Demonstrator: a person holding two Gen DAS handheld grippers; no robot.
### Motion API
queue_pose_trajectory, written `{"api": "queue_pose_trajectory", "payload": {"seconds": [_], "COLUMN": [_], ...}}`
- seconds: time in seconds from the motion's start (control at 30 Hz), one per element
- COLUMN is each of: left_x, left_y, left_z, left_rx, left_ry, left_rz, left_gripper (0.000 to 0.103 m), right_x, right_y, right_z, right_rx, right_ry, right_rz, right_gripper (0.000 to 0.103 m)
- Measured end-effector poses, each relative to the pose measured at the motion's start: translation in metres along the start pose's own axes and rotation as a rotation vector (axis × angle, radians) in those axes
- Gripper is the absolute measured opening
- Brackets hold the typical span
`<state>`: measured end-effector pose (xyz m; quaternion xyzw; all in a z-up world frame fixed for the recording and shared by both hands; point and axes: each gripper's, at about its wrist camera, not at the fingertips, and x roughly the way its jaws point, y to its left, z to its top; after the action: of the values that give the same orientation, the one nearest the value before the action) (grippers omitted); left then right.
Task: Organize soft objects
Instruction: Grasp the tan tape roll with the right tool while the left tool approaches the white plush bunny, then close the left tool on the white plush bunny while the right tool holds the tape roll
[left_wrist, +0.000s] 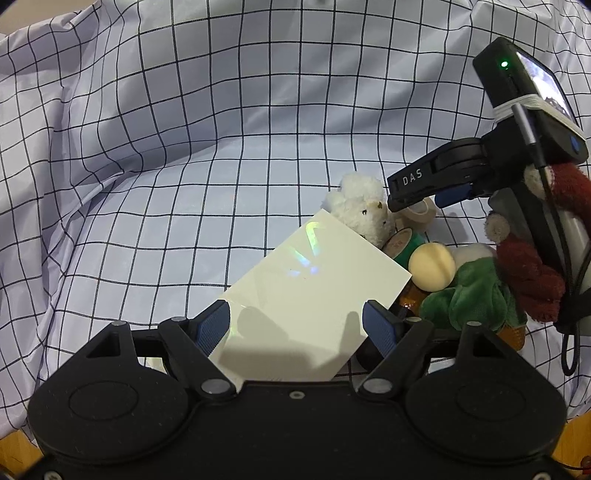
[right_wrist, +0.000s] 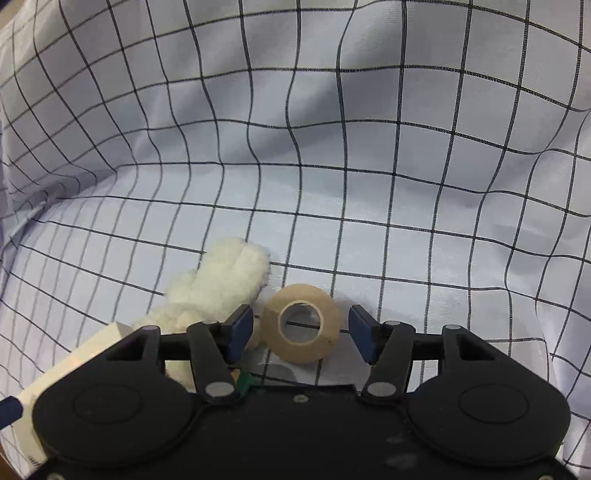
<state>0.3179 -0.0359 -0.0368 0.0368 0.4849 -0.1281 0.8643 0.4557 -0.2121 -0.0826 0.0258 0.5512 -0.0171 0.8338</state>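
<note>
My left gripper (left_wrist: 297, 319) is shut on a cream white box (left_wrist: 314, 280), with its blue pads against the box's two sides. Beside the box lie a fluffy white plush (left_wrist: 360, 208), a beige tape roll (left_wrist: 419, 214), a green tape roll (left_wrist: 404, 245), a cream foam ball (left_wrist: 432, 267), a green plush (left_wrist: 469, 299) and a dark red plush (left_wrist: 532, 284). My right gripper (right_wrist: 301, 332) is open, its fingers either side of the beige tape roll (right_wrist: 301, 325). The white plush (right_wrist: 218, 288) touches its left finger. The right gripper also shows in the left wrist view (left_wrist: 424, 192).
A white cloth with a black grid (left_wrist: 184, 184) covers the surface and rises in folds at the back and sides (right_wrist: 406, 147). A strip of wooden floor (left_wrist: 14, 454) shows at the lower corners. The box's end (right_wrist: 66, 369) sits at the left of the right wrist view.
</note>
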Motion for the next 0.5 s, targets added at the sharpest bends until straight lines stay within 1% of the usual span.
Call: {"api": "queue_pose_trajectory", "payload": {"seconds": [0.13,0.17,0.2,0.27,0.37,0.43,0.5], "left_x": [0.0,0.0,0.0,0.001,0.004,0.009,0.016], "left_y": [0.0,0.0,0.001,0.001,0.001,0.0,-0.005], "left_z": [0.0,0.0,0.001,0.003,0.012,0.021,0.033], "left_rx": [0.008,0.009,0.01,0.012,0.034,0.057,0.067], "left_ry": [0.002,0.002,0.002,0.001,-0.006,-0.005,0.005], "left_rz": [0.001,0.003,0.006,0.009,0.015,0.024,0.018], "left_gripper": [0.075,0.075,0.075,0.075,0.075,0.075,0.075], "right_x": [0.008,0.01,0.012,0.013,0.011,0.006,0.001], "right_y": [0.001,0.001,0.001,-0.001,-0.006,-0.015,-0.024], "right_z": [0.0,0.0,0.001,0.002,0.002,0.001,0.001], "right_rx": [0.0,0.0,0.002,0.01,0.016,0.034,0.056], "right_ry": [0.016,0.019,0.025,0.031,0.018,0.006,-0.005], "right_rz": [-0.019,-0.022,-0.015,-0.005,-0.028,-0.039,-0.041], "right_gripper": [0.056,0.054,0.047,0.047,0.047,0.047,0.047]}}
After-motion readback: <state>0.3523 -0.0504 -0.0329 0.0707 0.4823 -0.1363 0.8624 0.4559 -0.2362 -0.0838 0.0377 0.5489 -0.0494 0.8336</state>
